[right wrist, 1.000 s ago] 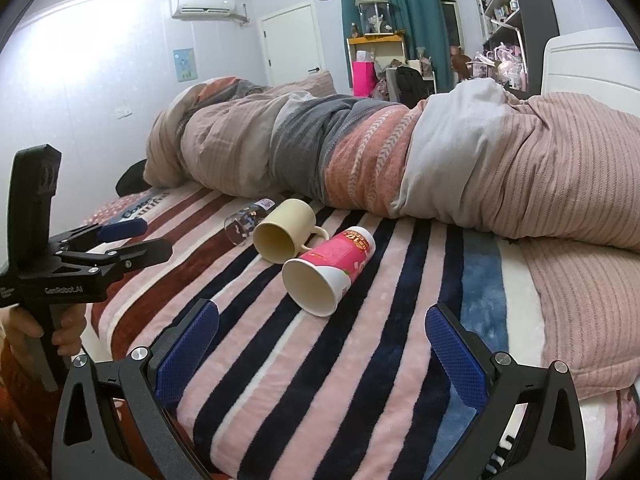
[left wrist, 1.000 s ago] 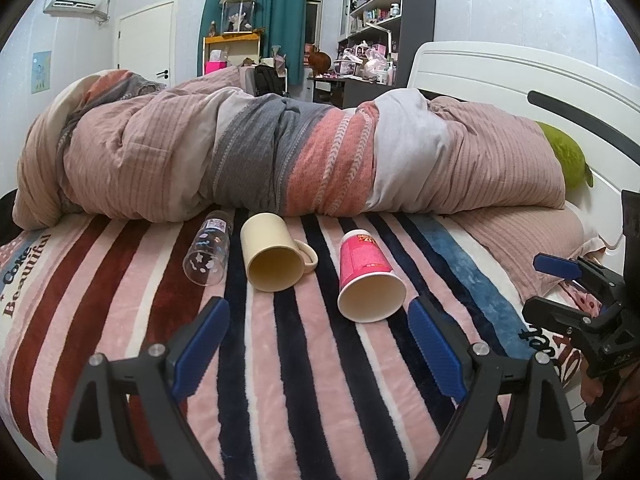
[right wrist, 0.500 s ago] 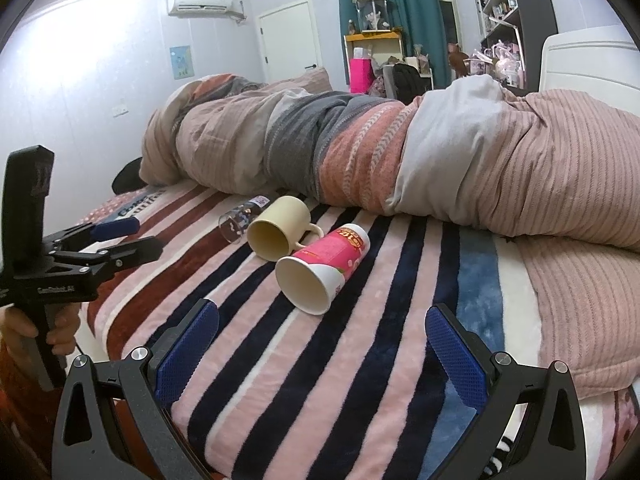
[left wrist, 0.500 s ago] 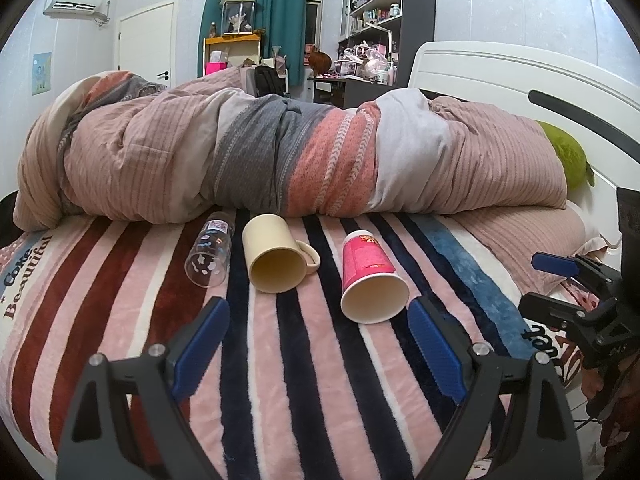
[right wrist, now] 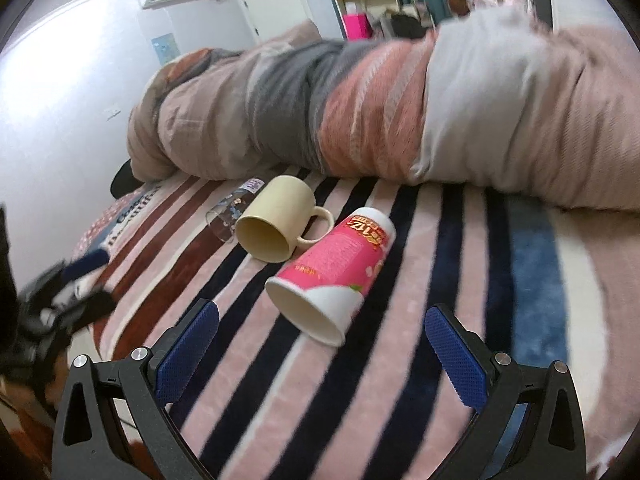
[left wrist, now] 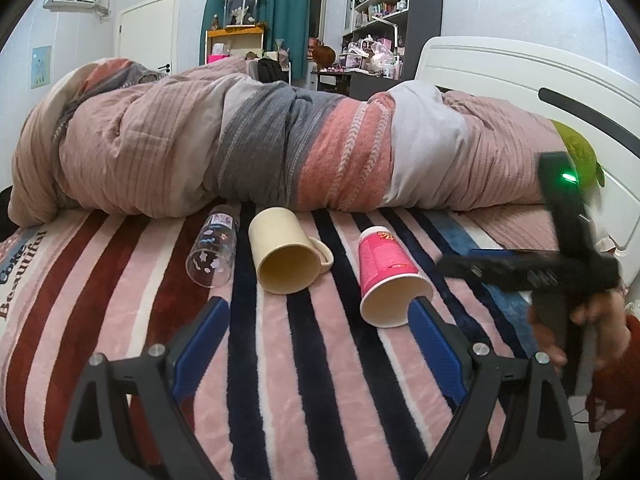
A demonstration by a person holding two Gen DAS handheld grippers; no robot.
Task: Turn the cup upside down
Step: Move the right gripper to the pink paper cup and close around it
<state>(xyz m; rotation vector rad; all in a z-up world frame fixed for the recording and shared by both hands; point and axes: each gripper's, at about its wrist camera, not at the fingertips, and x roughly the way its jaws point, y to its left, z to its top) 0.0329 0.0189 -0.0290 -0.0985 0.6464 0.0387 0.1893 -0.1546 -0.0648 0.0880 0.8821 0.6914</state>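
Observation:
Three cups lie on their sides on the striped blanket, mouths toward me. A clear glass (left wrist: 212,250) (right wrist: 234,210) is on the left, a cream mug (left wrist: 284,256) (right wrist: 276,220) in the middle, a pink paper cup (left wrist: 386,276) (right wrist: 336,272) on the right. My left gripper (left wrist: 316,344) is open and empty, just short of the mug and paper cup. My right gripper (right wrist: 322,354) is open and empty, close in front of the paper cup's mouth. It shows blurred in the left wrist view (left wrist: 472,262), to the right of the paper cup.
A rolled pink, grey and salmon duvet (left wrist: 280,144) lies across the bed right behind the cups. The white headboard (left wrist: 520,76) stands at the right. The striped blanket (left wrist: 320,380) stretches toward me. The left gripper's body (right wrist: 52,304) shows blurred at the bed's left edge.
My right gripper has moved in and forward toward the pink paper cup, which now fills more of its view. My left gripper has barely moved. The cups lie as before.

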